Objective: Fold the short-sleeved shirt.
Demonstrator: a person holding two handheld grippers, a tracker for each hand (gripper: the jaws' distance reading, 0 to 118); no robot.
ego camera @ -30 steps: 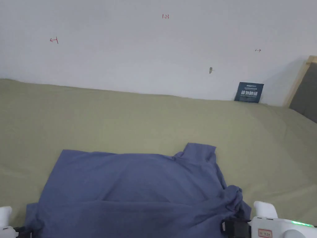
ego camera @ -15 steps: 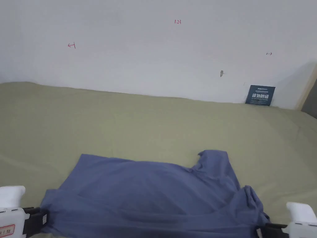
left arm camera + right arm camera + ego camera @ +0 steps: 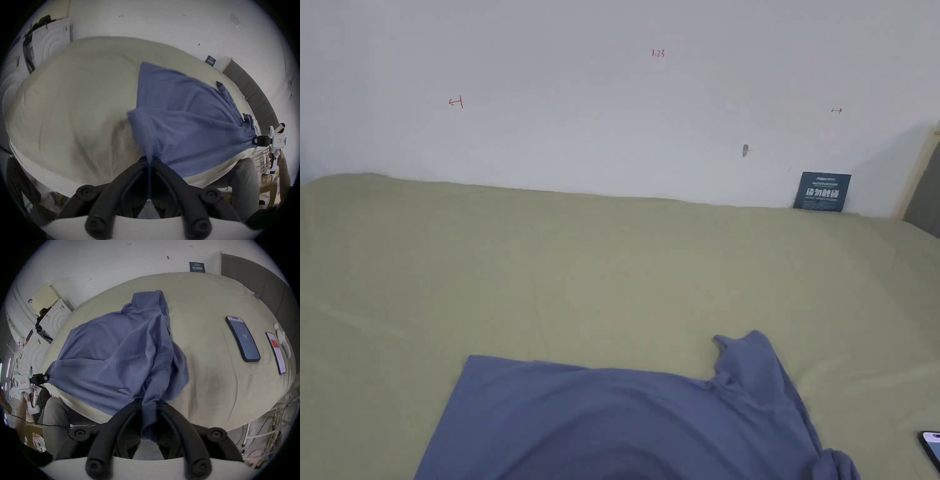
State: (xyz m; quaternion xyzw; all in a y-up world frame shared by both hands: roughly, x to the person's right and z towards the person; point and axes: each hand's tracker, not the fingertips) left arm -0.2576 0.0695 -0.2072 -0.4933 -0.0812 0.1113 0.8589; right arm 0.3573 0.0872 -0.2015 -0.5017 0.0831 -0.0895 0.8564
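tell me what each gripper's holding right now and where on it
Both hold the blue shirt. The left gripper pinches a corner of its near edge; the right gripper clamps bunched cloth at the opposite near corner.

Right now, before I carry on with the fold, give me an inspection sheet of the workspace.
Surface: bed sheet, olive, lightly creased.
Job's things: blue short-sleeved shirt, near edge lifted and stretched between both grippers, far part lying on the sheet.
Clutter: two phones and a small white item on the sheet, beside the shirt and apart from it.
Grippers: left gripper shut on the shirt's edge; right gripper shut on bunched cloth.
Cables: loose cables hanging past the bed's edge.
Surroundings: white wall with a dark sign; grey headboard.
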